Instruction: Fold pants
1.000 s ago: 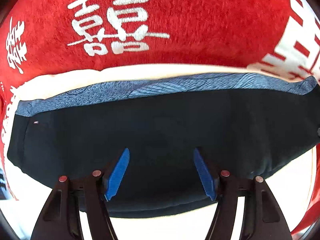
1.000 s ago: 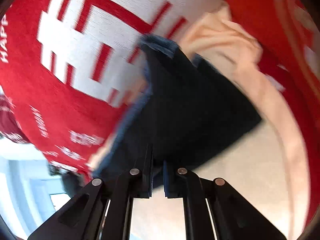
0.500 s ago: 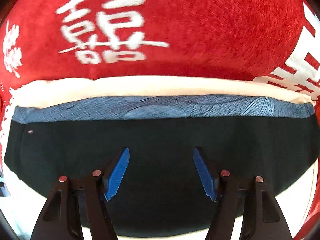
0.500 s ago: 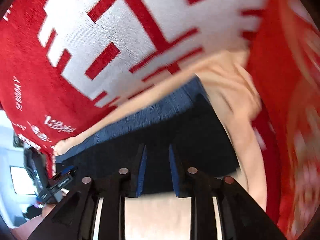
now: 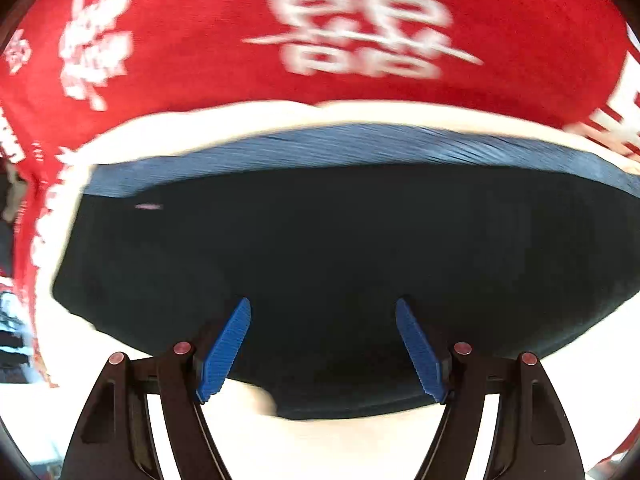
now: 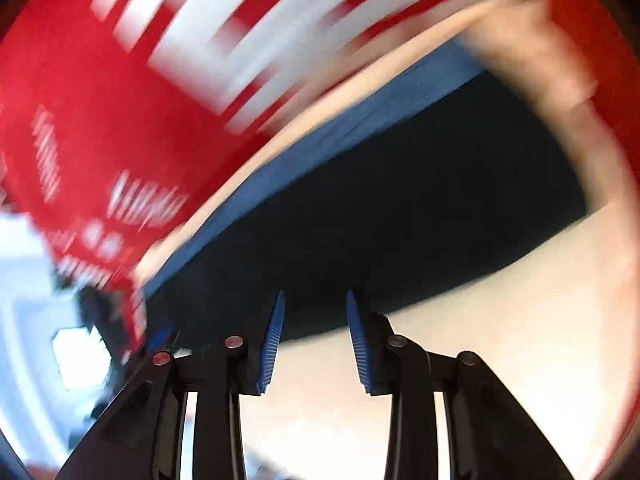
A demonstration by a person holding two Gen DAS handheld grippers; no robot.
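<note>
The right gripper [image 6: 314, 336], which a second ago was pinched on a raised corner of the dark pants [image 6: 400, 220], now stands with its blue pads parted and nothing between them, its tips at the near edge of the cloth; the fold it carried has been let go and laid down. The left gripper [image 5: 322, 344] is spread wide as before, hovering low over the pants [image 5: 340, 260] without gripping them. The garment lies as a flat dark slab with its blue ribbed waistband [image 5: 340, 148] along the far edge, on a cream sheet [image 5: 240, 116] over the red blanket [image 5: 200, 40]. Both views are blurred by motion. This fold looks complete; whether another is needed cannot be told.
</note>
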